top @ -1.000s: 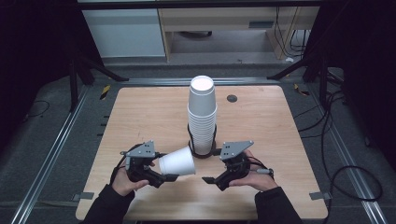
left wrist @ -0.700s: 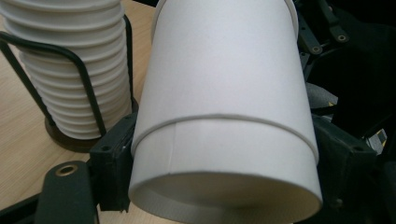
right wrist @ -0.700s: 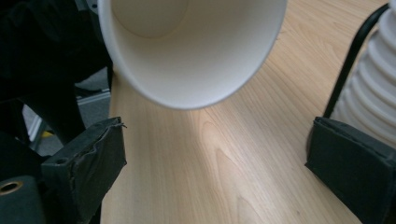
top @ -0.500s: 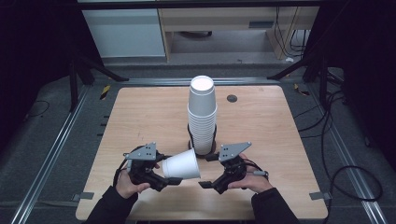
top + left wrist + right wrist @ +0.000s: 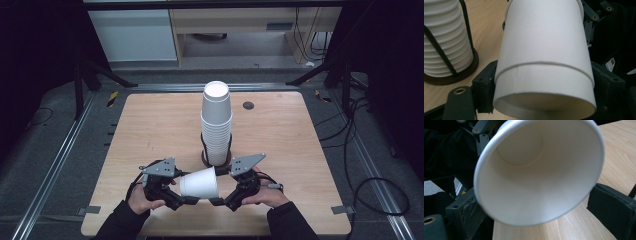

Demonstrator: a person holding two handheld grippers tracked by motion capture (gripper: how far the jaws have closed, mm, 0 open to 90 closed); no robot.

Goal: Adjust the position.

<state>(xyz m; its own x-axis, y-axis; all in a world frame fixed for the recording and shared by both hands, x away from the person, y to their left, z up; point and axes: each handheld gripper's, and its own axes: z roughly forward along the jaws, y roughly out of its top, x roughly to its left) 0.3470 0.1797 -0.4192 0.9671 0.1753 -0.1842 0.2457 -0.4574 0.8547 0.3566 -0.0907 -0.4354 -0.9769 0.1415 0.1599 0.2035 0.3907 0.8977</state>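
— Where is the white paper cup (image 5: 200,183) sitting?

— It is lying sideways above the table's (image 5: 150,125) near edge, the left gripper (image 5: 187,200) clamping its base end, mouth facing the right gripper (image 5: 215,201), whose jaws are standing apart at the rim. No writing is showing.

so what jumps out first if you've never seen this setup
A tall stack of white paper cups stands in a dark ring holder at mid-table. Nearer the front edge, a single white cup lies sideways, its base clamped by the left gripper, its open mouth facing the right gripper.
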